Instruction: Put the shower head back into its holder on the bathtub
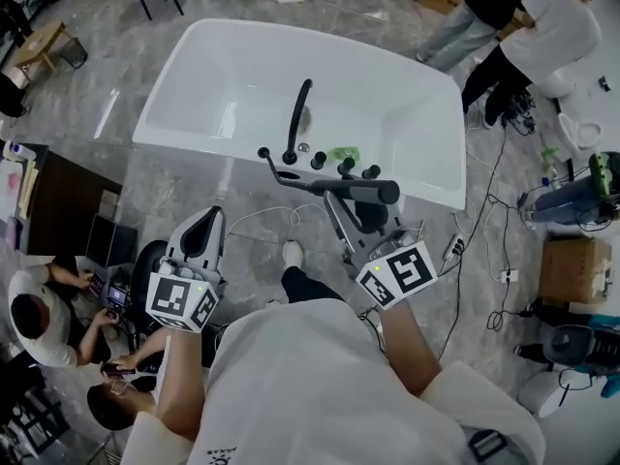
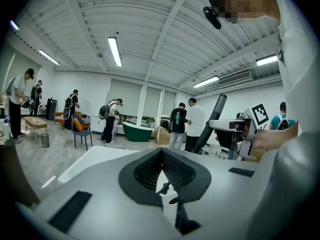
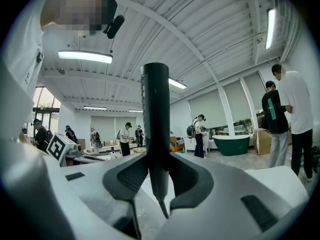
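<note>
Presently right tool (image 3: 156, 170) grips the one shower head (image 3: 155, 109), left tool (image 2: 162, 154) closed empty, near one bathtub (image 1: 242, 76)

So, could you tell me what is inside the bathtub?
Bare white bathtub floor, a spout arching over it. The near inner wall is hidden behind the rim.

Large open workshop: grey marbled floor (image 1: 145, 177), white ribbed ceiling (image 2: 150, 24) with strip lights (image 2: 114, 51), tall blinded windows (image 2: 125, 96), a blue chair (image 2: 81, 134), a green bathtub (image 2: 137, 132) (far off).
</note>
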`<state>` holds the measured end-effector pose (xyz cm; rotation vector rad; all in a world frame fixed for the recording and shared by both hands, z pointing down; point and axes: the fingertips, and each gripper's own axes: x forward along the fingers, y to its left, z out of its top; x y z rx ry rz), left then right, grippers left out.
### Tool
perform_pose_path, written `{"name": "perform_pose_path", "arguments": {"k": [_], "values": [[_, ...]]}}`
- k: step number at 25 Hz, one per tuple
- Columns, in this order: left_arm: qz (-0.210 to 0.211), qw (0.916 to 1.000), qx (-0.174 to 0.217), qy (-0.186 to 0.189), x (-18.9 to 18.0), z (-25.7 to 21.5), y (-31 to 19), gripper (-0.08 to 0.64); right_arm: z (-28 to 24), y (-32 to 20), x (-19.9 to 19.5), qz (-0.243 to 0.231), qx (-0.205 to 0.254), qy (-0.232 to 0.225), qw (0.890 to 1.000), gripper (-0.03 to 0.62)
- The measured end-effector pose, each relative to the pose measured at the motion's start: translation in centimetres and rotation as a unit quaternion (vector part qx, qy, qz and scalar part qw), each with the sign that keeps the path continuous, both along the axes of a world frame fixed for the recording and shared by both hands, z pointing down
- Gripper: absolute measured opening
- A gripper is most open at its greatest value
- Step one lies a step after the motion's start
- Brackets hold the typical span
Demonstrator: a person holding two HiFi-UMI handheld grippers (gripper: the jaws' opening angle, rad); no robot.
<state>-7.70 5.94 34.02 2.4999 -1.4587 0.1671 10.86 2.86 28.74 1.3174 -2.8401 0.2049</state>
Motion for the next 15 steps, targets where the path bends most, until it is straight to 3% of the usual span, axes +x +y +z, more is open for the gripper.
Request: {"name": "perform_pose_path", "arguments": {"k": [15], "values": [[-0.033, 0.9993, -0.012, -0.009, 1.5, 0.4, -8.6, 0.009, 2.8, -9.7, -0.2, -0.056, -0.031, 0.009, 0.998, 0.140]]}}
